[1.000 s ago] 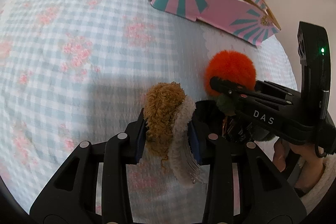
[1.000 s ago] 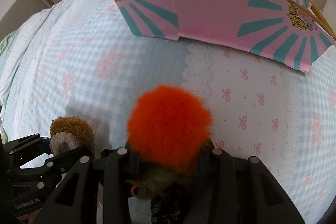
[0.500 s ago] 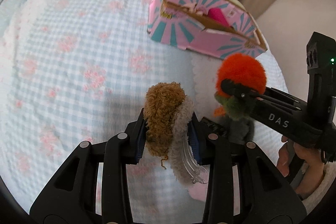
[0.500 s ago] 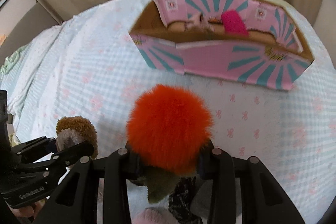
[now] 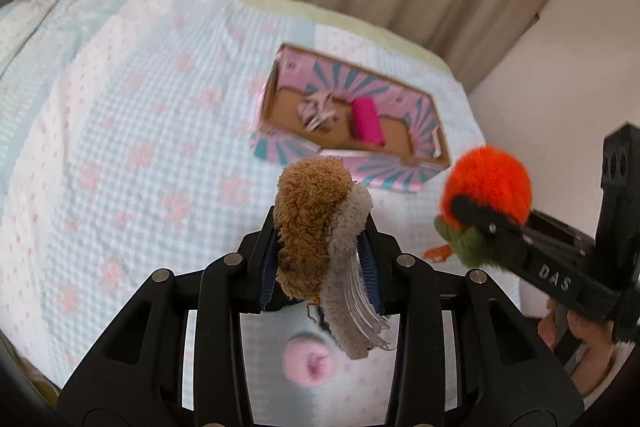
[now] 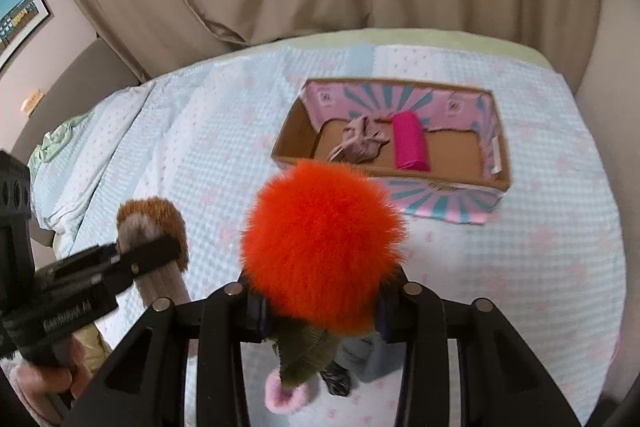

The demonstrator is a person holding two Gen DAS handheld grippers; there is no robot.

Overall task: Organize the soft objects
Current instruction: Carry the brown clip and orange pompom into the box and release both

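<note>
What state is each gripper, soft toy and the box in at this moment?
Left gripper: shut on the brown and grey fuzzy hair claw, held above the bed.
Right gripper: shut on the fluffy orange pom-pom with green base, held above the bed.
Pink and teal cardboard box: open on the bed, holding a magenta roll and a pale pink bow.

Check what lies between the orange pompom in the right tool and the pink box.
Only bare checked bedspread lies between the orange pompom and the pink box; the right wrist view shows this.
</note>
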